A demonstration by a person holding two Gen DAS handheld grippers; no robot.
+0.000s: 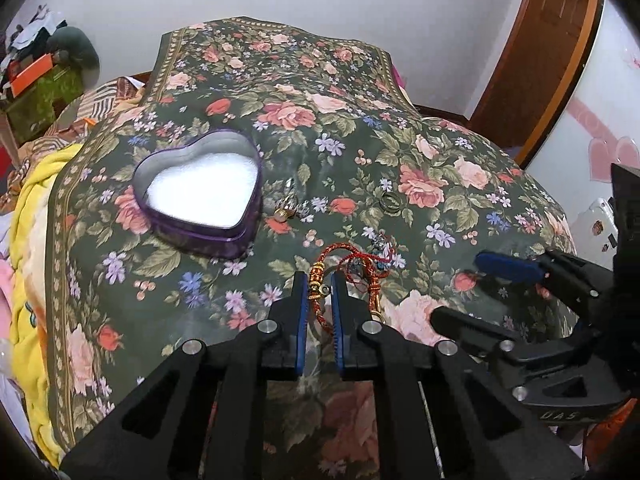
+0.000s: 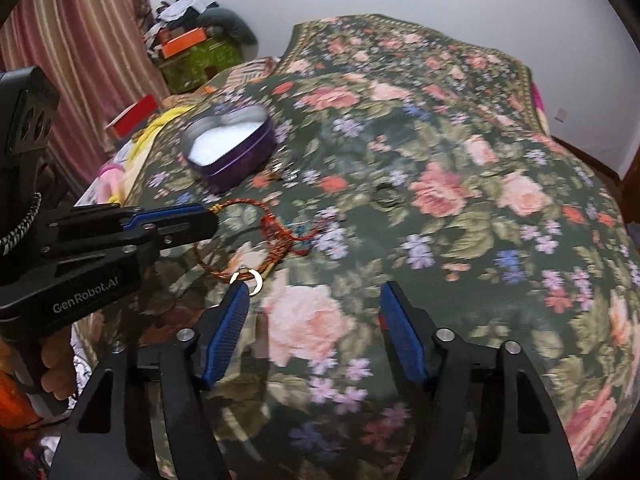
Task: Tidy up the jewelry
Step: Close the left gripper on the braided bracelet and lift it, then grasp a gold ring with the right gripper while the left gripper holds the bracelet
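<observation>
A purple heart-shaped tin (image 1: 200, 194) with white lining sits open on the floral cloth; it also shows in the right wrist view (image 2: 230, 146). My left gripper (image 1: 320, 286) is nearly closed around the gold beads of a red braided cord bracelet (image 1: 318, 280), which lies on the cloth (image 2: 240, 240). A small gold charm (image 1: 285, 210) lies beside the tin. A dark ring (image 1: 391, 201) lies further right, and shows in the right wrist view (image 2: 387, 196). My right gripper (image 2: 314, 294) is open and empty above the cloth, right of the bracelet.
The floral cloth (image 1: 360, 100) covers a bed. A yellow blanket (image 1: 28, 240) hangs at the left edge. Boxes and clutter (image 1: 36, 80) stand at the far left. A wooden door (image 1: 540, 52) is at the back right.
</observation>
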